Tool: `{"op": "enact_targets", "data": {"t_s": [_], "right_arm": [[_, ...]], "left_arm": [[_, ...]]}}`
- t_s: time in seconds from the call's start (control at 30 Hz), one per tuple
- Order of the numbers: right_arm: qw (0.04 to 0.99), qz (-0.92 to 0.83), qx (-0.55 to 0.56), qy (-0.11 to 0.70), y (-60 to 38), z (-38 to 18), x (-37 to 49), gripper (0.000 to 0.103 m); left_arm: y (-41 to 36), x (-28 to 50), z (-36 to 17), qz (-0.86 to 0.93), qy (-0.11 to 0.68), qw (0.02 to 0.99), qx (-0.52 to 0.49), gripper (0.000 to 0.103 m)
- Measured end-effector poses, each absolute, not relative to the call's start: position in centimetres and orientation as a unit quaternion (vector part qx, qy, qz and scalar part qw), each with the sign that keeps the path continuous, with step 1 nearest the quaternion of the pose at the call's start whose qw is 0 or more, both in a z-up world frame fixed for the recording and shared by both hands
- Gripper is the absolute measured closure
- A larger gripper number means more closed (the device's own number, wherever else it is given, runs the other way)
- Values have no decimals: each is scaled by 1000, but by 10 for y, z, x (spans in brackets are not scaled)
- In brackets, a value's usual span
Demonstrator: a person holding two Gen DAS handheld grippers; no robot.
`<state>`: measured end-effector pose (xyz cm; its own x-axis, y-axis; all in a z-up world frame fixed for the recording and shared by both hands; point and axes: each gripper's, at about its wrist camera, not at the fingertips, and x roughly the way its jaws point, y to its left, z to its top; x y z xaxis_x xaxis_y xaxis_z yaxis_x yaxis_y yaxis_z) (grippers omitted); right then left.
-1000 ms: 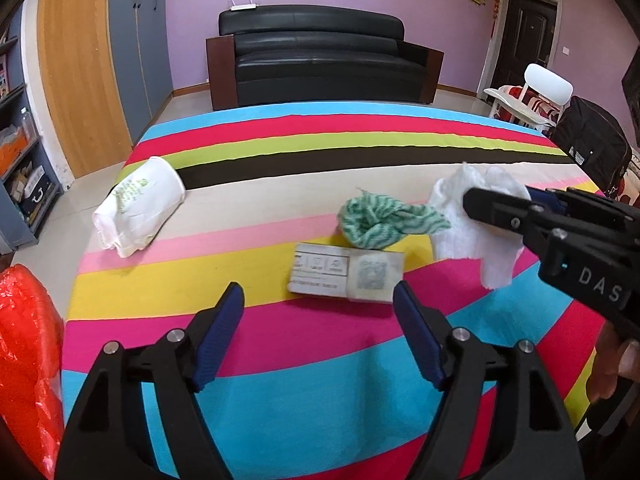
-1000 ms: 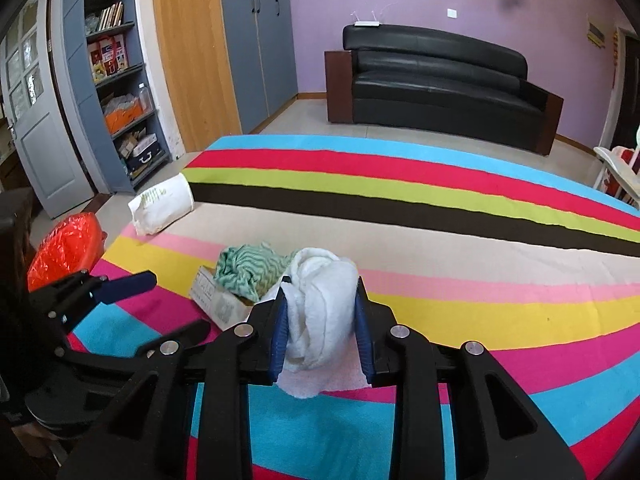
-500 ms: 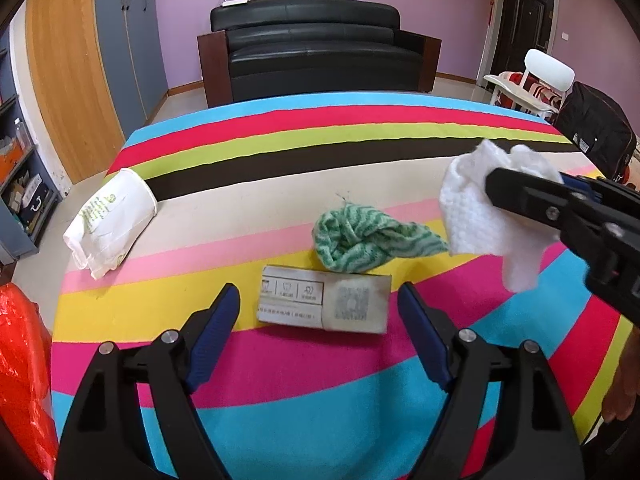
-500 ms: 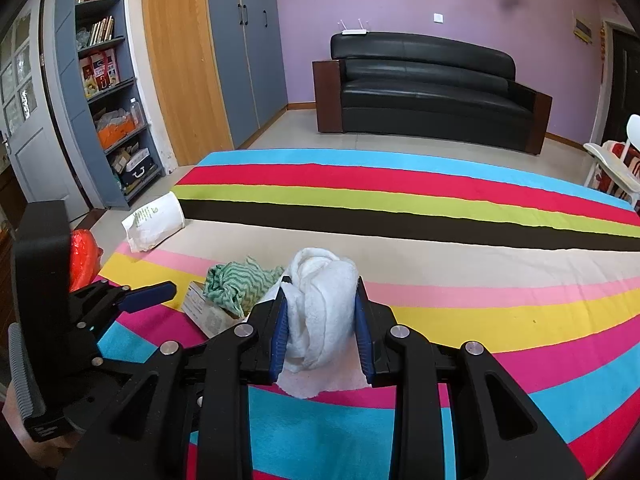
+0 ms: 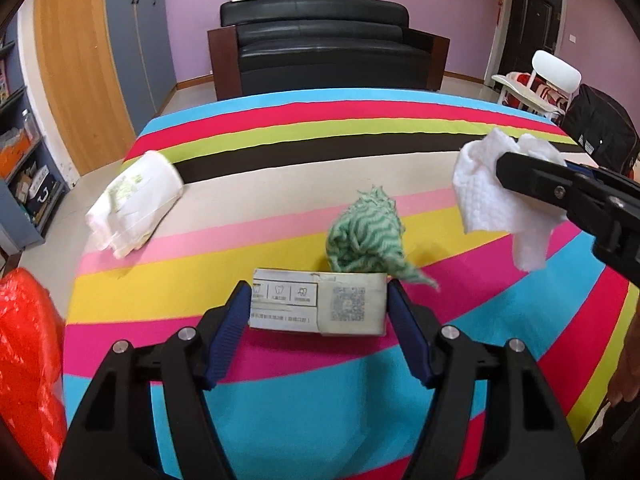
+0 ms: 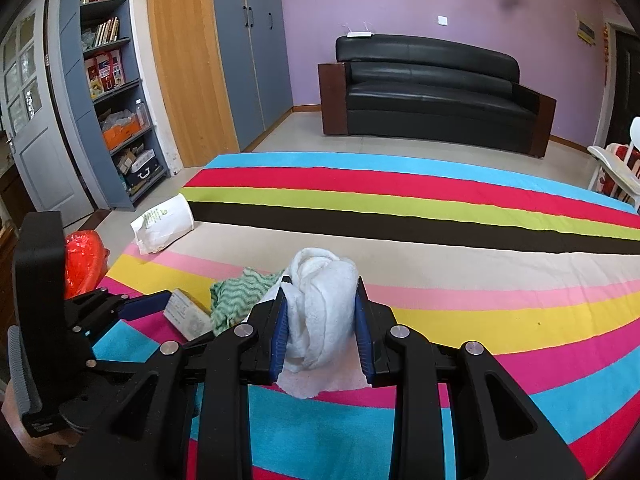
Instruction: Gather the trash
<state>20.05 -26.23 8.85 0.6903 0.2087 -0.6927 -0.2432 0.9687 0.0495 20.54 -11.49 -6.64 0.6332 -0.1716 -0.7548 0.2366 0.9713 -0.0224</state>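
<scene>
My left gripper [image 5: 318, 308] is open, with a flat cardboard box [image 5: 320, 307] lying on the striped table between its fingers, each pad close to one end. A crumpled green cloth [image 5: 366, 236] lies just behind the box. My right gripper [image 6: 320, 316] is shut on a wad of white paper towel [image 6: 322, 312] and holds it above the table; the towel also shows at the right of the left wrist view [image 5: 500, 204]. A white plastic bag [image 5: 136, 200] lies at the table's left edge.
An orange trash bag [image 5: 28, 372] hangs off the table's left side, also in the right wrist view [image 6: 84, 260]. The striped table [image 5: 320, 400] stretches ahead. A black sofa [image 5: 328, 44], bookshelves [image 6: 116, 120] and a white chair [image 5: 540, 84] stand beyond.
My left gripper has moved forward and its fingers have narrowed around the cardboard box. My right gripper has kept hold of the white towel and lifted it slightly up and right.
</scene>
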Motion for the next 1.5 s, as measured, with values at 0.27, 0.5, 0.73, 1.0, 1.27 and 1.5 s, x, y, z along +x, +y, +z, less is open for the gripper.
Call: {"op": "enact_targets", "data": {"t_s": [0.27, 0.5, 0.73, 1.0, 1.27, 1.5], "right_arm": [[919, 133, -26, 371, -255, 92, 197, 75], [918, 143, -31, 368, -244, 94, 193, 75], [918, 151, -40, 364, -231, 96, 189, 75], [918, 158, -50, 361, -218, 95, 185, 75], [917, 166, -69, 356, -201, 93, 181, 75], [914, 181, -76, 354, -184, 93, 177, 75]], "left_arm": [[-88, 184, -53, -91, 405, 910, 28, 37], [-56, 164, -35, -66, 397, 915, 19, 37], [-25, 144, -25, -40, 393, 919, 7, 37], [11, 123, -22, -2, 390, 921, -14, 37], [42, 112, -13, 19, 380, 924, -28, 37], [61, 103, -3, 33, 369, 928, -38, 37]]}}
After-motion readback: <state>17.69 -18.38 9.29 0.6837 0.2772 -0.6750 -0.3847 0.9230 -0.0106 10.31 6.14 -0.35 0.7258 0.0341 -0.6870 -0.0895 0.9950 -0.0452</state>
